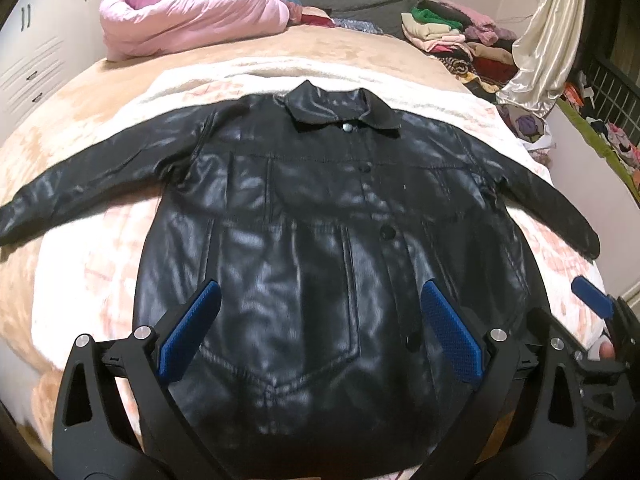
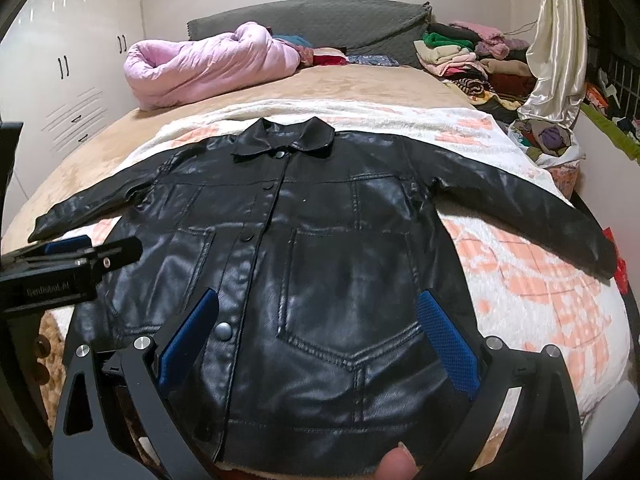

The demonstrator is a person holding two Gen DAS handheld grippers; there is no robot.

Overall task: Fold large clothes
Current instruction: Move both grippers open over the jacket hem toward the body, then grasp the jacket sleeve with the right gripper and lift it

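A black leather jacket [image 1: 320, 208] lies flat and face up on the bed, buttoned, collar away from me, both sleeves spread out to the sides. It also shows in the right wrist view [image 2: 320, 240]. My left gripper [image 1: 320, 300] is open and empty, hovering over the jacket's lower left half. My right gripper [image 2: 316, 312] is open and empty over the lower right half near the hem. The right gripper's blue pad shows at the right edge of the left wrist view [image 1: 592, 296]. The left gripper shows at the left edge of the right wrist view [image 2: 68, 256].
The jacket rests on a white and pink blanket [image 2: 540, 280] over a tan bed cover [image 1: 320, 48]. A pink quilt [image 1: 192, 12] lies at the far left of the bed. Piles of folded clothes [image 1: 460, 36] and a cream curtain [image 1: 548, 32] stand at the far right. White cabinets [image 2: 72, 72] line the left wall.
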